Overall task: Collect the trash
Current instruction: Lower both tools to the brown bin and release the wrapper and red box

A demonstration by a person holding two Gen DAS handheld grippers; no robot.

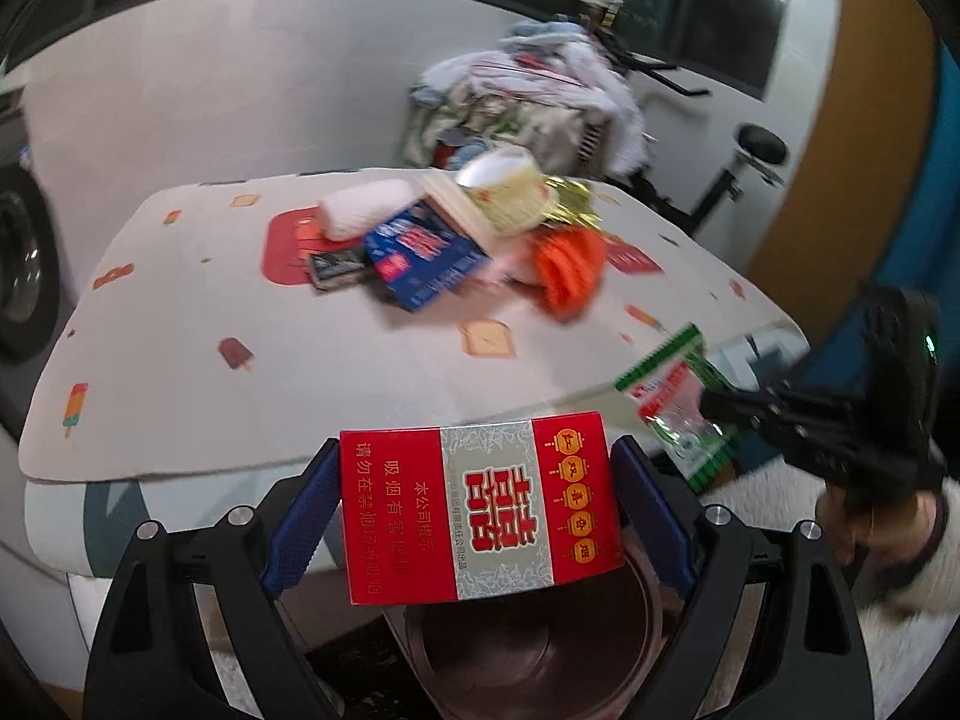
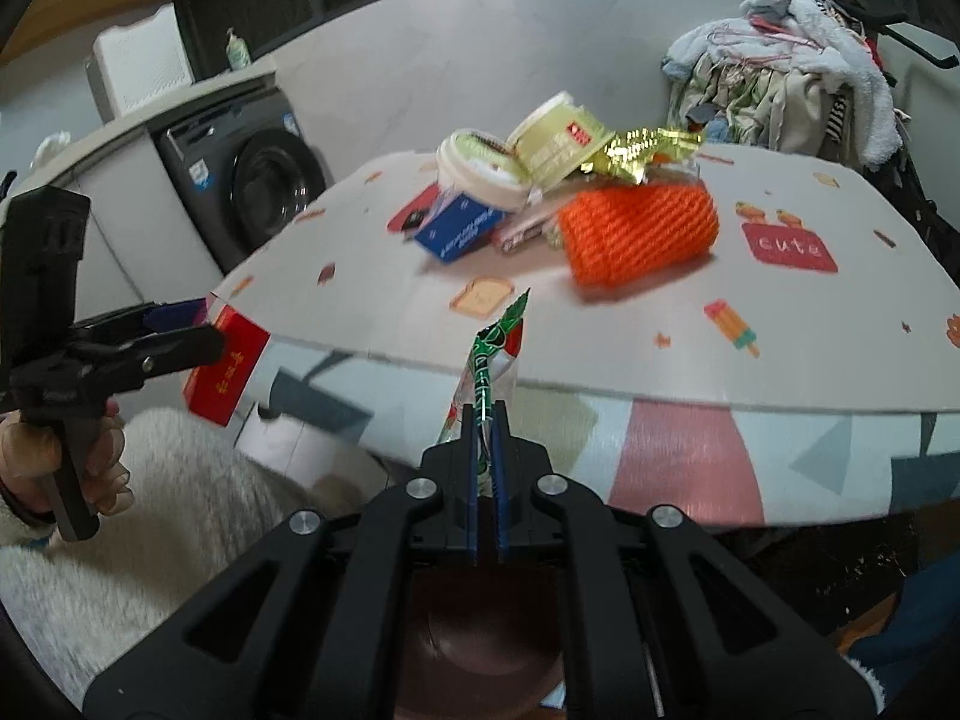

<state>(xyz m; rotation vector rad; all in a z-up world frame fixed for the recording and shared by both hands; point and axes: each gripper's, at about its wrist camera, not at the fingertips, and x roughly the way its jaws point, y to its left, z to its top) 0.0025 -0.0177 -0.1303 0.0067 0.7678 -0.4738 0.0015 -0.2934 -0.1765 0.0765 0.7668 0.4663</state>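
The left gripper (image 1: 477, 501) holds a red cigarette box (image 1: 480, 504) across its width, blue pads pressed to the two short sides, so the jaws stand wide because the box fills them. It hangs clear of the counter (image 1: 180, 360) edge, directly above a dark round bin (image 1: 528, 654) at 6 o'clock in the left wrist view, which looks like the drop point.

The right gripper (image 2: 486, 420) is pinched fully narrow on a green-and-white snack wrapper (image 2: 495, 348); a thin film needs that tight clamp, and it stands up limp from the tips. The same bin (image 2: 480, 648) shows beneath it, at 6 o'clock.

The rest of the trash remains piled at 12 o'clock on the counter: an orange foam net (image 2: 639, 228), a blue box (image 2: 459, 228), paper cups (image 2: 480, 171) and gold foil (image 2: 642, 150). Both pieces seem ready to release.
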